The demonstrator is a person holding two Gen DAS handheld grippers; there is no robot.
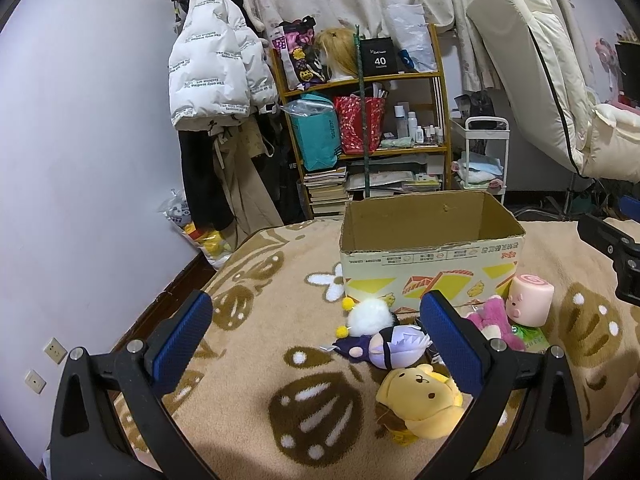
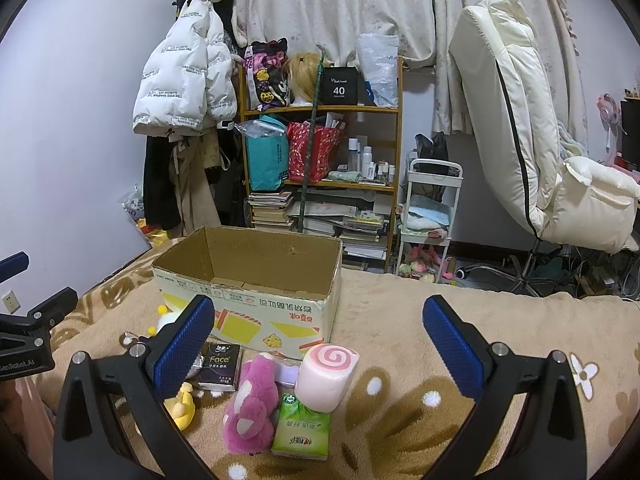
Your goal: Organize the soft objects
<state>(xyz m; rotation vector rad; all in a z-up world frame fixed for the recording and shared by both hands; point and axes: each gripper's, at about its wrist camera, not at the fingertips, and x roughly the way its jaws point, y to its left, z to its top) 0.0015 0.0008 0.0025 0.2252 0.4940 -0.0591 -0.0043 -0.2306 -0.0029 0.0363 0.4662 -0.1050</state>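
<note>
Nearest in the left wrist view is the left gripper (image 1: 316, 340), its jaws wide apart and holding nothing, above a beige blanket (image 1: 248, 360) with brown patterns. Just by its right finger lies a yellow plush (image 1: 420, 400), and a little farther a purple-haired doll (image 1: 384, 346) and a white fluffy toy (image 1: 370, 316) with yellow pompoms, close together.

In the right wrist view the right gripper (image 2: 318, 344) also has its jaws wide apart, empty. Between its fingers, on the blanket, lie a pink plush (image 2: 252, 408) and, touching it on the right, a green tissue pack (image 2: 302, 426). Just behind the pack stands a pink swirl-roll cushion (image 2: 326, 376). To the left of the pink plush is a black tissue pack (image 2: 221, 366) with the word "Face".

Behind all these soft things stands an open cardboard box (image 2: 256, 308), and nothing can be seen inside it. The toys lie just in front of its near wall.

Far behind, against the wall, there is a wooden shelf (image 2: 396, 152) with bags and books, a white jacket (image 2: 180, 84) hanging to the left, and a cream chair (image 2: 520, 120) at the right.
</note>
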